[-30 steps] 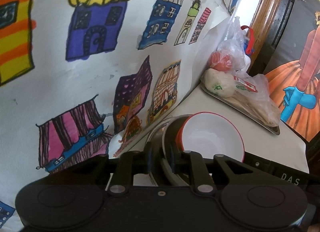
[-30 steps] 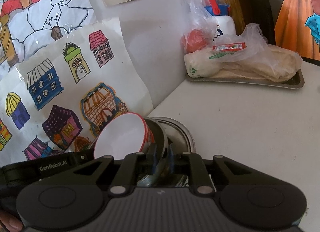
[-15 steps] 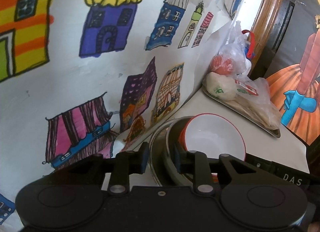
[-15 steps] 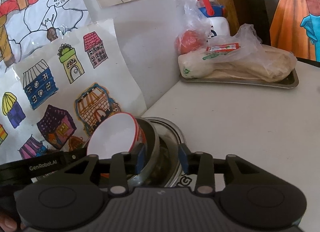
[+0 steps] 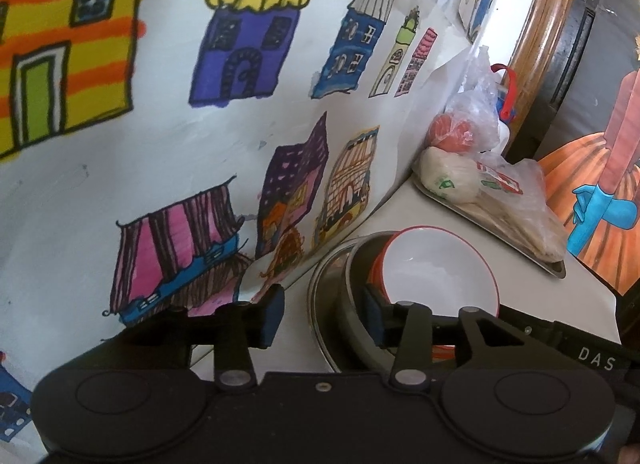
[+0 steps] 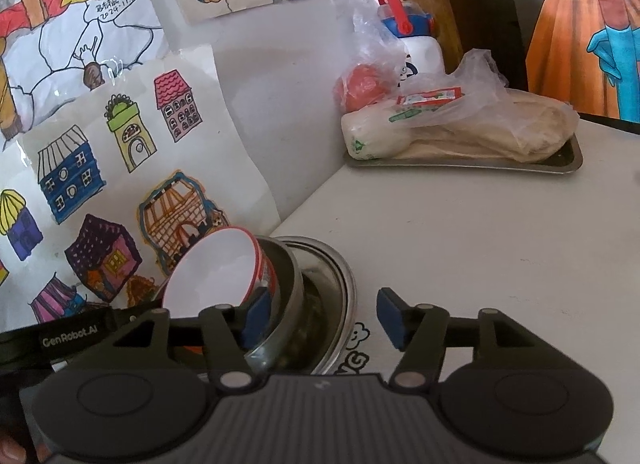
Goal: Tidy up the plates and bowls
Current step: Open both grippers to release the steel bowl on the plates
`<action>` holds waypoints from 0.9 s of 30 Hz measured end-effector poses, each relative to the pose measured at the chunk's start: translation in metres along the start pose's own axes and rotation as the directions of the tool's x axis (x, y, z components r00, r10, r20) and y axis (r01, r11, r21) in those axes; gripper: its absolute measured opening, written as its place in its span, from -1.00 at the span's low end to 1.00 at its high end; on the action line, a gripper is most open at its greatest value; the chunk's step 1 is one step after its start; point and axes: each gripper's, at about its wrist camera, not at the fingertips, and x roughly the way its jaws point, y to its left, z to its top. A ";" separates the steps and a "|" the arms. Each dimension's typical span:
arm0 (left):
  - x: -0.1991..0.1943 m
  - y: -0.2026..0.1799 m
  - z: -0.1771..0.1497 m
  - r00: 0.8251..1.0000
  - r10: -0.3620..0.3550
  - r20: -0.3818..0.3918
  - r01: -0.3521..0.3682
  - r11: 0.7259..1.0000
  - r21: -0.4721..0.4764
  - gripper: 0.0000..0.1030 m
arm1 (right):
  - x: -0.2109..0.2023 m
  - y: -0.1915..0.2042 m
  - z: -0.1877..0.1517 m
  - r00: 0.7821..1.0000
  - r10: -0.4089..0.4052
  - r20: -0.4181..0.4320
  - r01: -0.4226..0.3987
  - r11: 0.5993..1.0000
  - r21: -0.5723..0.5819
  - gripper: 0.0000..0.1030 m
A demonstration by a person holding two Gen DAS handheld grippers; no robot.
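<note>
White table [image 6: 480, 248] sitting against a wall of children's house drawings [image 5: 248, 43].
Both the left gripper [image 5: 320, 316] and right gripper [image 6: 320, 316] are gaping wide around nested bowls [image 6: 280, 292] at six o'clock; straps are reading "GenRobot.AI" and "DAS".

I log a glossy white bowl [image 6: 218, 268] with red rim, nested in two brushed-metal bowls [image 6: 336, 284]. At one o'clock: a dull steel tray [image 6: 568, 161] bearing crinkled clear plastic bags [image 6: 480, 111]. Matt paper drawings [image 5: 168, 111]; smooth white tabletop [image 6: 500, 244].

Bowl [image 6: 224, 276] sits in nested metal bowls [image 6: 340, 284] beside the wall; tray [image 6: 464, 163] lies behind.
</note>
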 end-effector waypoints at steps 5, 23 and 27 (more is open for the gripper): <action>-0.002 0.002 -0.002 1.000 0.008 -0.003 -0.008 1.000 -0.021 0.11 | -0.005 -0.002 -0.001 1.000 0.005 0.014 -0.005 1.000 0.004 0.36; -0.015 0.003 -0.010 0.999 -0.025 0.022 0.026 0.999 -0.043 0.75 | -0.028 -0.013 -0.007 0.997 0.011 0.078 -0.014 0.999 0.033 0.81; -0.025 -0.008 -0.012 0.997 -0.015 0.072 0.013 1.000 0.023 0.79 | -0.039 -0.012 -0.007 0.993 -0.014 0.113 0.013 1.000 0.010 0.90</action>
